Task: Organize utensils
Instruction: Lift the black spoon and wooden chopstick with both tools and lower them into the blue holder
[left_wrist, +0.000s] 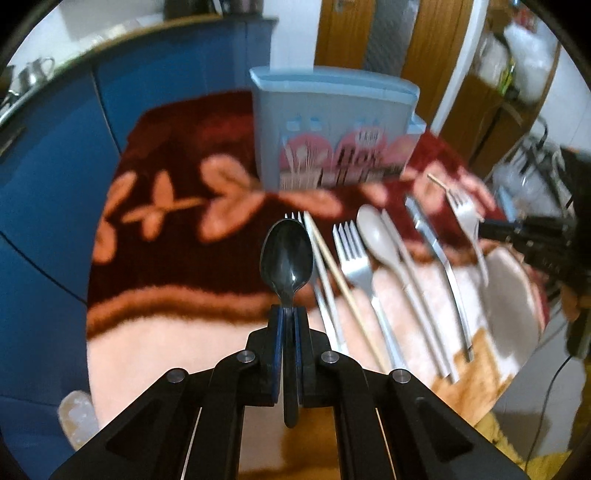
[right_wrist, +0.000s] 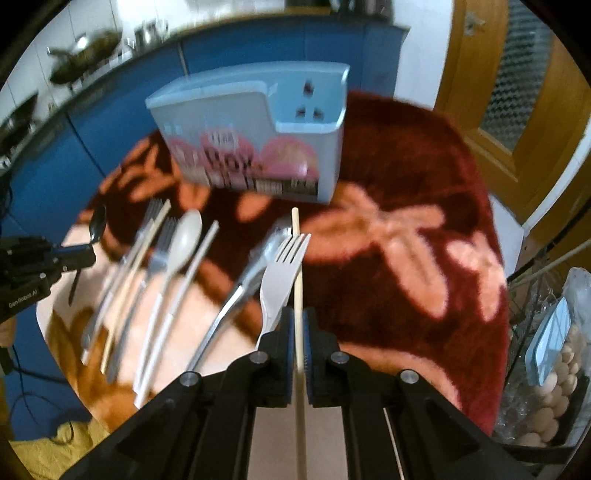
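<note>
My left gripper (left_wrist: 289, 311) is shut on the handle of a black spoon (left_wrist: 287, 254), whose bowl sticks out ahead of the fingers above the cloth. My right gripper (right_wrist: 298, 314) is shut on a wooden chopstick (right_wrist: 296, 258). A white fork (right_wrist: 283, 273) lies along its left finger, and its handle is hidden behind that finger, so I cannot tell whether it is gripped. Between the grippers lie a steel fork (left_wrist: 352, 254), a beige spoon (left_wrist: 376, 232), a knife (left_wrist: 432, 240) and another chopstick (left_wrist: 328, 254). A light blue utensil holder (left_wrist: 332, 122) stands upright behind them.
A dark red floral blanket (right_wrist: 406, 177) covers the round table. Blue cabinets (left_wrist: 51, 184) run along the back and left, and a wooden door (right_wrist: 517, 110) stands at the right. A wire rack holding eggs (right_wrist: 546, 398) sits off the table's right edge.
</note>
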